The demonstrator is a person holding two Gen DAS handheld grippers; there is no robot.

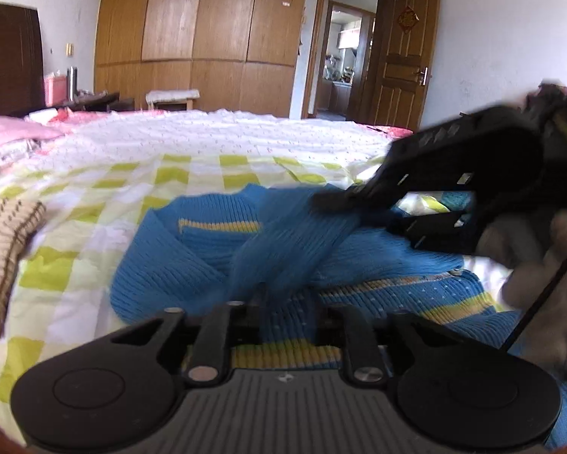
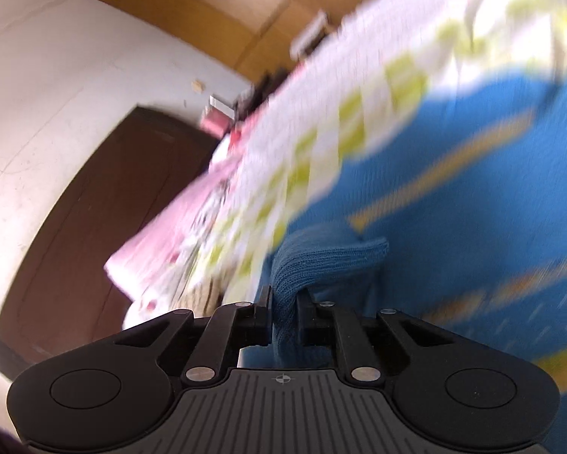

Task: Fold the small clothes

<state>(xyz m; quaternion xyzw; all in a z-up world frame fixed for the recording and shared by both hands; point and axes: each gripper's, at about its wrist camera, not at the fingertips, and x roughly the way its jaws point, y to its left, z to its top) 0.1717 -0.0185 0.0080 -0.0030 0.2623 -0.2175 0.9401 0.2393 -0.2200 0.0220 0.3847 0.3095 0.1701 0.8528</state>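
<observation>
Lying on the checked sheet (image 1: 94, 204) with bare bedding stretching left, the ribbed blue sweater (image 1: 177, 265) bunches mid-bed. Left gripper (image 1: 289, 302) clamps its striped hem; right gripper (image 2: 285, 314) pinches a knit fold, and that view is blurred and tilted.

**Bright bedroom with wooden fittings**

A tall wooden wardrobe (image 1: 196, 30) lines the far white wall (image 1: 510, 38). Right of it a wooden door (image 1: 404, 64) stands open. The bed (image 1: 94, 196) carries a green-checked sheet, with a dark headboard (image 1: 11, 60) at left.
</observation>
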